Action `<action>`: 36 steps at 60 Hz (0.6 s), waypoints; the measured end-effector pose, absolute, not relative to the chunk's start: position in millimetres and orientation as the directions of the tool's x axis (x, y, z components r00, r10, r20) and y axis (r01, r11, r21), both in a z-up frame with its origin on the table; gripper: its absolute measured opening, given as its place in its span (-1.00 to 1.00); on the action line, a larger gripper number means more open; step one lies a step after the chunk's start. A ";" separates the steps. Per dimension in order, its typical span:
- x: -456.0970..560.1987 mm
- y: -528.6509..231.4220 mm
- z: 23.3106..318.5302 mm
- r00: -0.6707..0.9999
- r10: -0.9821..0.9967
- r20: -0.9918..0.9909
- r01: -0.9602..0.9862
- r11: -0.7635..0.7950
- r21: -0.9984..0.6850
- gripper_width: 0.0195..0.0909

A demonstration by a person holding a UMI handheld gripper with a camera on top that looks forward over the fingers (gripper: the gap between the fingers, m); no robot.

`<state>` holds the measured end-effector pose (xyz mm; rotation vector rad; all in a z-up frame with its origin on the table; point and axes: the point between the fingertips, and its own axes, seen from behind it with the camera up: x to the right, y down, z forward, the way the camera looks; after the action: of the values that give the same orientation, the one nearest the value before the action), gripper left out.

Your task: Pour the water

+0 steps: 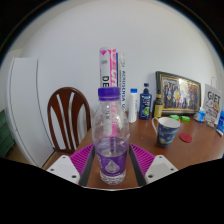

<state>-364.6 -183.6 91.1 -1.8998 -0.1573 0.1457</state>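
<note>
A clear plastic water bottle (111, 128) with a purple cap and a purple label stands upright between my fingers, over a brown wooden table (195, 148). It holds water in its lower part. My gripper (112, 160) is shut on the bottle: the left magenta pad (82, 157) and the right magenta pad (143, 157) both meet its sides at the label. Whether the bottle's base rests on the table or hangs just above it is unclear.
A grey-green cup (168, 130) stands on the table right of the bottle, with a small red thing (185, 138) beside it. Farther back are a white bottle (133, 104), a dark bottle (146, 101), a framed picture (179, 93) and a tall box (110, 68). A wooden chair (66, 110) stands left.
</note>
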 end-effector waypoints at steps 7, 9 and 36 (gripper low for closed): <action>-363.9 -171.8 85.3 0.988 0.151 -0.002 0.043 -0.288 -0.957 -0.11; -365.2 -170.9 85.1 0.988 0.154 0.000 0.043 -0.276 -0.960 -0.18; -376.8 -156.1 151.5 0.914 0.185 -0.362 -0.297 -0.302 -0.906 -0.63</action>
<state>-376.8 -156.1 151.5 -1.8171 0.0835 0.4764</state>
